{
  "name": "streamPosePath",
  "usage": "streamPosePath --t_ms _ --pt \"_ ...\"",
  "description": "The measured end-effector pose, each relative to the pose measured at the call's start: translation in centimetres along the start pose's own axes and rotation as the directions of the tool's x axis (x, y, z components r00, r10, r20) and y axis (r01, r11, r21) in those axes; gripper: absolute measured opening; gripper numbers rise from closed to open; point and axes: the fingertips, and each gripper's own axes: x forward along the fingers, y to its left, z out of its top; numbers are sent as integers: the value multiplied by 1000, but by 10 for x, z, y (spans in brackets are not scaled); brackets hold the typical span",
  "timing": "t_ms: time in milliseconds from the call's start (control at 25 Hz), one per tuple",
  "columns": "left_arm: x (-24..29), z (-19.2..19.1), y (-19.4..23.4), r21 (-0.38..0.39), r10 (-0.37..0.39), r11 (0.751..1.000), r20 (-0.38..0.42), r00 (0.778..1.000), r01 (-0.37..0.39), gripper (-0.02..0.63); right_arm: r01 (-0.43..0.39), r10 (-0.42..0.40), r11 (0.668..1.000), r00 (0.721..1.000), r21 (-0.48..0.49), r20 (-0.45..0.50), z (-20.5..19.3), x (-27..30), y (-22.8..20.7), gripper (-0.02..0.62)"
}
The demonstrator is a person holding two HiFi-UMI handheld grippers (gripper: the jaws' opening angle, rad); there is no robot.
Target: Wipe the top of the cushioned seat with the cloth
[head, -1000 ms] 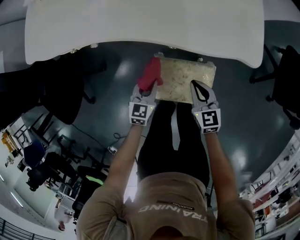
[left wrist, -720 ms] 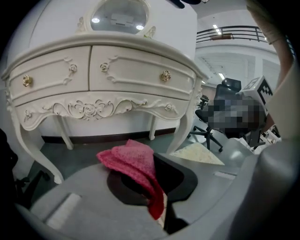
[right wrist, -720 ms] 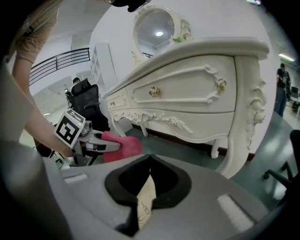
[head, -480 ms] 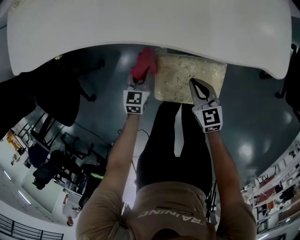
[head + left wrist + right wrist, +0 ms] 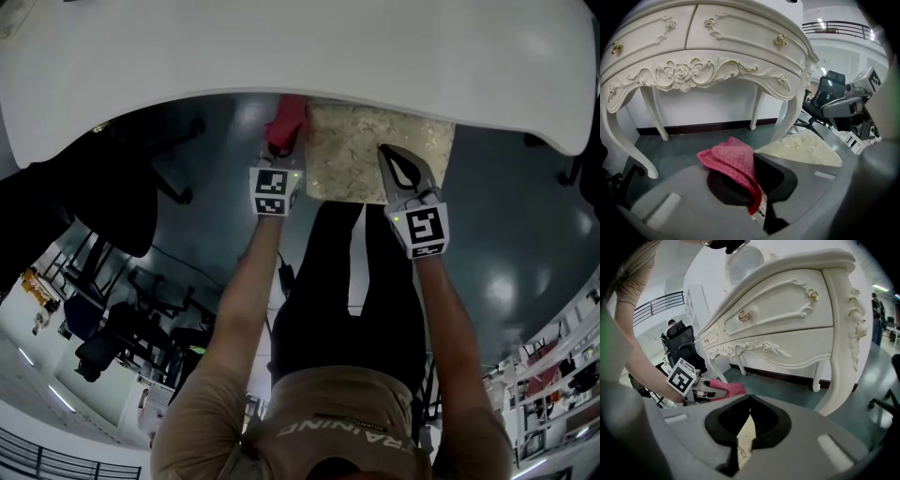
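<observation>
Nearest, grips the cloth (image 5: 286, 127) in the left gripper (image 5: 280, 155), jaws clamped on one fold so that most of it hangs free as a wiping pad. Holds it off the seat (image 5: 352, 150), just left of the far left corner and over the floor (image 5: 506, 216), so no wiping contact at this instant. Probably lined up to sweep rightward across the cushion. Hangs the right gripper (image 5: 384, 153) over the seat's near right part, tips together on nothing, likely parked clear of the wiping path. Farther, leaves little reach under the overhanging white table (image 5: 281, 47).
</observation>
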Motion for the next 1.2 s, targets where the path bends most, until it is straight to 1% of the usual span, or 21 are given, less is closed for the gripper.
streamPosePath --t_ms 200,400,560,760,840,1200 --pt "16 0 -16 3 -17 1000 -15 1000 17 38 1 -1 1000 1000 14 9 -4 -5 -4 2" --pt "12 -1 -11 3 14 1000 -43 999 -14 38 4 -4 1000 1000 28 5 -7 -9 3 2" --pt "25 2 -30 32 39 999 -72 997 -37 38 1 -2 999 1000 32 14 -14 -25 -21 2" --pt "28 5 -54 22 51 999 -85 995 -49 38 10 -11 999 1000 41 24 -21 -47 -41 2" --pt "31 8 -70 34 37 999 -83 996 -34 38 17 -18 999 999 50 29 -24 -55 -48 2" --pt "69 26 -169 94 -60 993 -105 993 70 38 51 -54 995 998 87 35 -49 -105 -92 2"
